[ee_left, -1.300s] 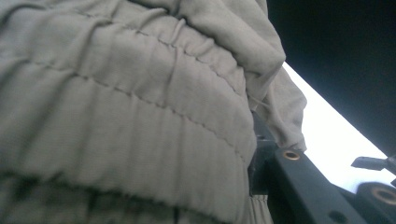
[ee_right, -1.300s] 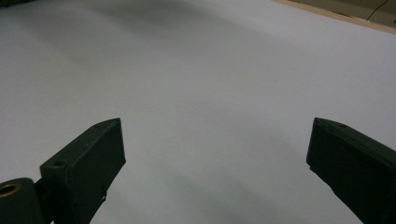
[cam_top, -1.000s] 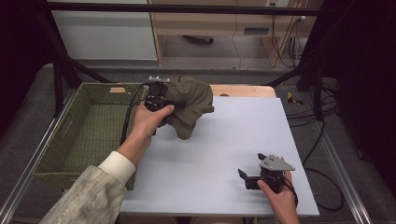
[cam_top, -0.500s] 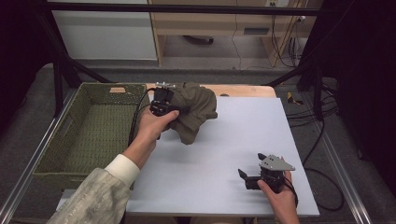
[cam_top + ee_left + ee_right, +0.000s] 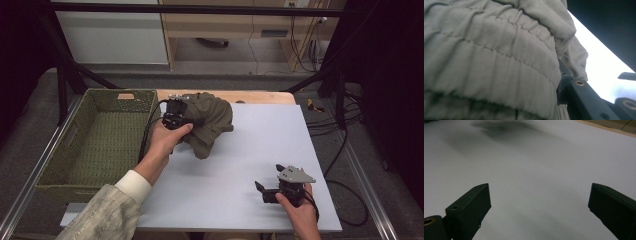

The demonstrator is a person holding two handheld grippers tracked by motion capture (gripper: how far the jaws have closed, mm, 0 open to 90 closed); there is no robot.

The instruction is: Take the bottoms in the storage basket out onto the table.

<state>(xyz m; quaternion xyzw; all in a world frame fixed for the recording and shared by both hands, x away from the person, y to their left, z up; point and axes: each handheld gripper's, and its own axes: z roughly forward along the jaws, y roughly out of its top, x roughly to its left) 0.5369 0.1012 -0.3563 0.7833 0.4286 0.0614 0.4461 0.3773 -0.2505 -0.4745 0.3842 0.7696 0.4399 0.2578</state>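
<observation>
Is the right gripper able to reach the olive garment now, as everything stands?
Probably yes. The right gripper rests open on the white table, and nothing lies on the bare surface between it and the olive garment, which the left gripper holds near the basket.

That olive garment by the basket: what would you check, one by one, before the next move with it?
1. Left hand-held gripper shut on the olive garment: ok; cloth is bunched against its jaw in the left gripper view.
2. Garment fully lifted off the white table: cannot tell; its lower fold hangs close to the surface.
3. Woven basket beside the garment with room inside: ok.
4. Right hand-held gripper out of the way: ok; it sits near the table's front edge, jaws open, nothing between them.
5. Cable trailing from the left hand-held gripper free of the basket rim: cannot tell.
</observation>
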